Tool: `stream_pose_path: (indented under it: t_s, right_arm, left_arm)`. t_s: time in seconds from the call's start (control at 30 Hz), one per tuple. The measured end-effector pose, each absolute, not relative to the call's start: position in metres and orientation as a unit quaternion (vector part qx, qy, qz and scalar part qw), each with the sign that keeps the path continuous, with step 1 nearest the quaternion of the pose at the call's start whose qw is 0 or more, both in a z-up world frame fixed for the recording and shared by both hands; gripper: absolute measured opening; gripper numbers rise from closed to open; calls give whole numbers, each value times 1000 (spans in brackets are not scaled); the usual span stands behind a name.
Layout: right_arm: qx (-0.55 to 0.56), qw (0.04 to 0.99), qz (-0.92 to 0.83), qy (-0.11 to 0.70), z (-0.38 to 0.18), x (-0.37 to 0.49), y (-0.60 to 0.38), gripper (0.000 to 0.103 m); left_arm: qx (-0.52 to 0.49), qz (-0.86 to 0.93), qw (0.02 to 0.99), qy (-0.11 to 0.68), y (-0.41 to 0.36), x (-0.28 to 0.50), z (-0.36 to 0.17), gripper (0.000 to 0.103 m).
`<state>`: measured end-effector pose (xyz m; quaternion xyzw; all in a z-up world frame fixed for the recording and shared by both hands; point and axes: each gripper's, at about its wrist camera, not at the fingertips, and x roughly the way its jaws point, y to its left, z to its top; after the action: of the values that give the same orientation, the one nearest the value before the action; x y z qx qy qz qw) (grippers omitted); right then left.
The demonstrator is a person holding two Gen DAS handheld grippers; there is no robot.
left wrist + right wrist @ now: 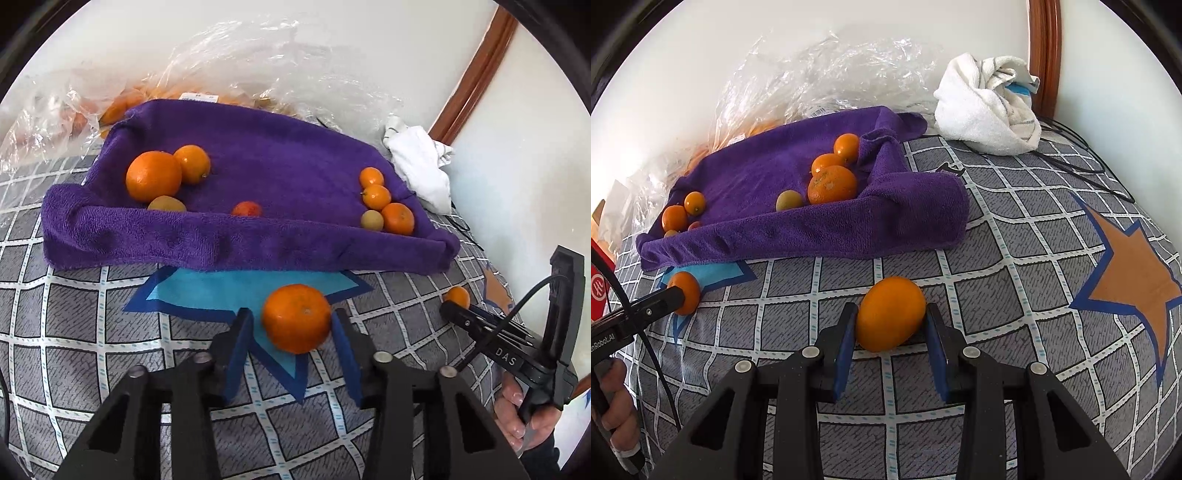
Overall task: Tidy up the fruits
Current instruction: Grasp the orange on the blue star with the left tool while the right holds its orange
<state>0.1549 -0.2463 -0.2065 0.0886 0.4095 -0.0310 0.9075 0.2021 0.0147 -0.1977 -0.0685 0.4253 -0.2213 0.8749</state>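
Observation:
A purple towel [258,173] lies on the bed with its edges rolled up. On it sit a left group of oranges [153,181] and a right group of small oranges [376,195]. My left gripper [291,325] has its jaws around a tangerine [297,317] on the blue star patch; the right pad touches it, the left pad stands slightly apart. My right gripper [890,317] is shut on an oval orange [891,314] in front of the towel [798,218]. The left gripper also shows in the right wrist view [677,295] beside the tangerine [687,291].
A clear plastic bag [207,62] with more oranges lies behind the towel against the wall. A crumpled white cloth [986,107] sits at the back right, with black cables [1086,147] near it. The checkered bedspread [997,258] has an orange star patch [1130,277].

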Motion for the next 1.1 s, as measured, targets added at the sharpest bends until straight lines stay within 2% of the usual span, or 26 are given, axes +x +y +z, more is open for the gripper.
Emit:
stream_pose_path:
  t_s: [0.97, 1.1]
  right_arm:
    - [79, 917, 12, 390, -188, 149, -215, 36]
    - [71, 919, 21, 387, -186, 145, -210, 36]
  left_arm:
    - [-89, -189, 894, 395, 50, 179, -167, 35]
    - [-123, -202, 882, 407, 60, 175, -173, 35]
